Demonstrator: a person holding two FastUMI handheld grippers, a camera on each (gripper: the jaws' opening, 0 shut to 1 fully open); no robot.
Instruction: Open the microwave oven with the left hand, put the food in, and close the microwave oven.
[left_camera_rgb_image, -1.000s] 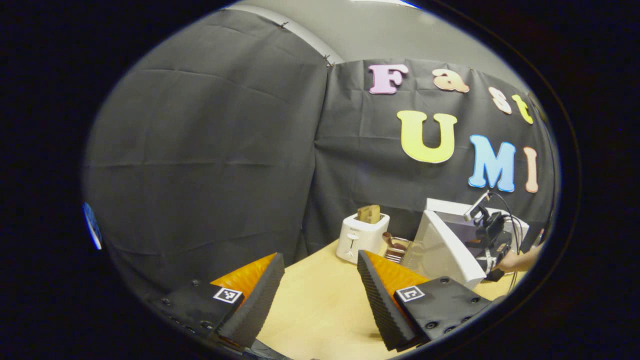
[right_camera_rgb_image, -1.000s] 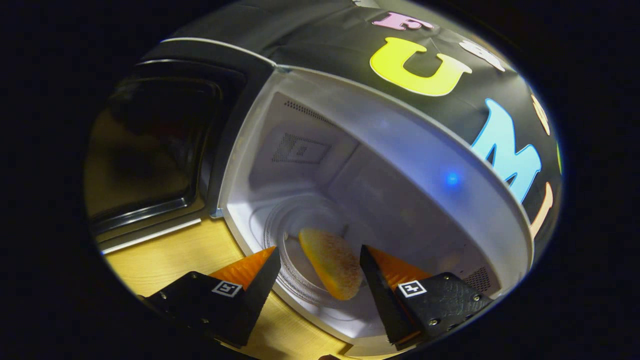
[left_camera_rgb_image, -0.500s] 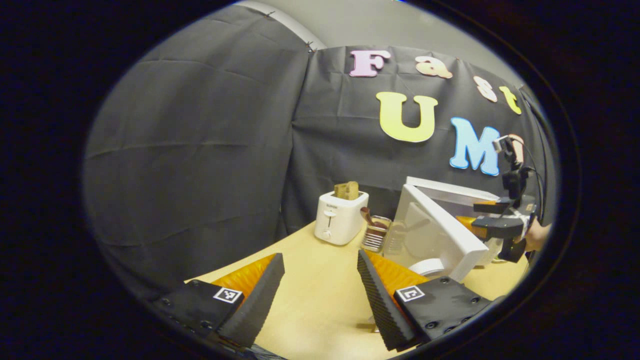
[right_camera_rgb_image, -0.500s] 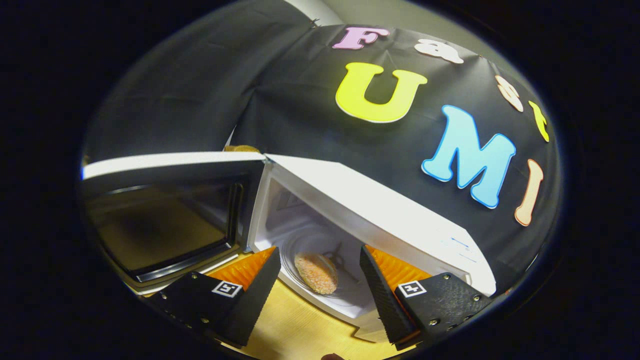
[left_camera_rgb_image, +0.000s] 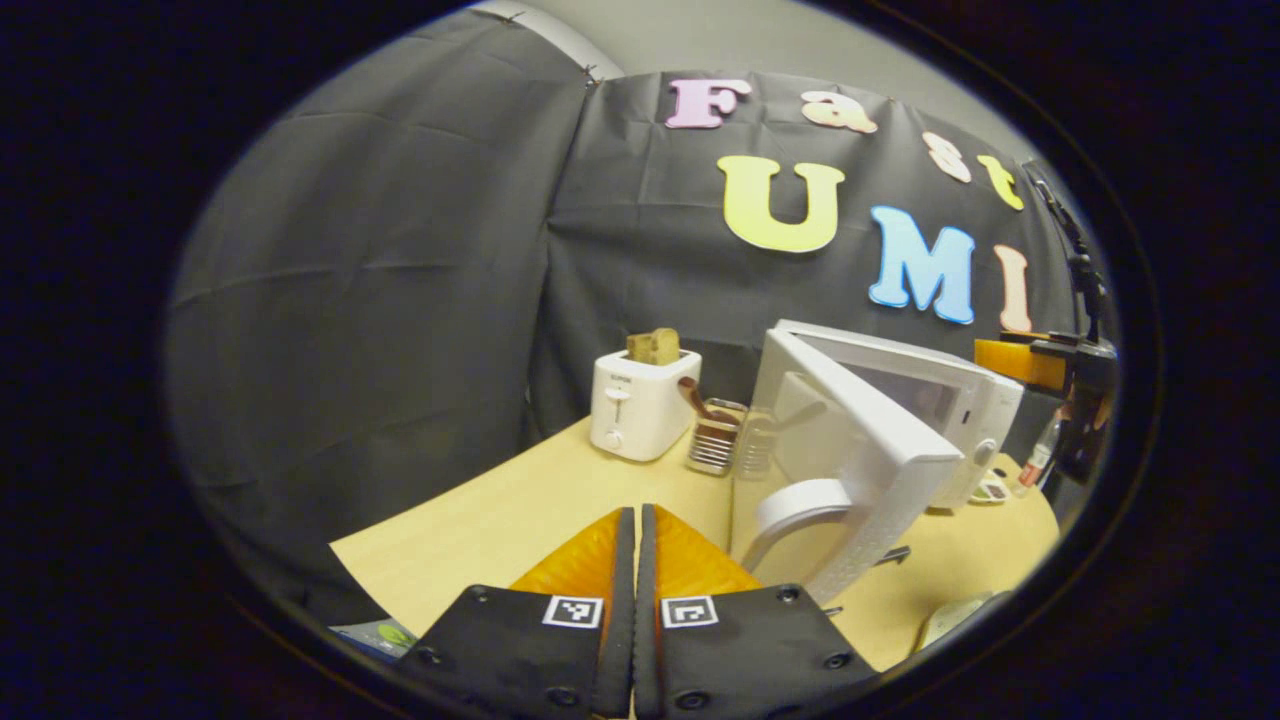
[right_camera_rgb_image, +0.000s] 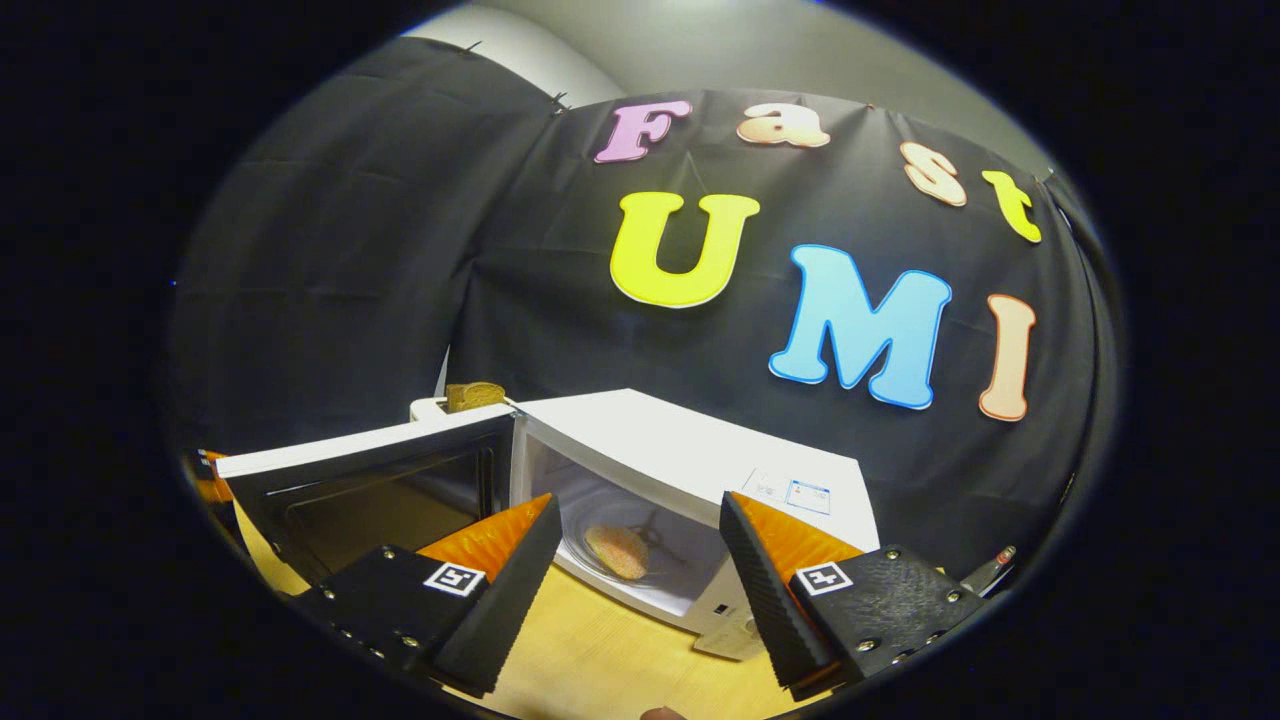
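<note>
- microwave oven (right_camera_rgb_image: 700, 440) white, boxy, long axis running left-right across the wooden table (right_camera_rgb_image: 600, 660) in the right gripper view; its mouth faces the camera, slightly leftward
- microwave door (right_camera_rgb_image: 370, 480) swung open to the left in the right gripper view, hinged at the left edge of the cavity; dark window pane on the inner face, white top edge
- food (right_camera_rgb_image: 617, 551) — flat, round-to-oval breaded patty, golden-orange, crumbly surface; lying flat on the glass turntable (right_camera_rgb_image: 650, 560) inside the cavity, long axis roughly left-right, tilting a bit toward the near right
- right gripper (right_camera_rgb_image: 640, 570) in front of the microwave opening, fingers spread wide apart, nothing between them; the food shows through the gap, well beyond the tips
- left gripper (left_camera_rgb_image: 636, 560) low over the table (left_camera_rgb_image: 500, 520), orange fingers pressed together with nothing pinched; pointing toward the open door
- left gripper view: the door (left_camera_rgb_image: 860, 450) seen from outside, edge-on and angled toward the camera; white curved handle (left_camera_rgb_image: 795, 500) on its near face; the oven body (left_camera_rgb_image: 940, 400) behind it
- white toaster (left_camera_rgb_image: 642, 402) left of the microwave, bread slice (left_camera_rgb_image: 653, 346) standing up out of its slot; small ribbed metal holder (left_camera_rgb_image: 716, 437) with a brown utensil between toaster and door
- right gripper also at the far right of the left gripper view, orange finger (left_camera_rgb_image: 1020, 362) near the oven's top corner; its spread can't be judged there
</note>
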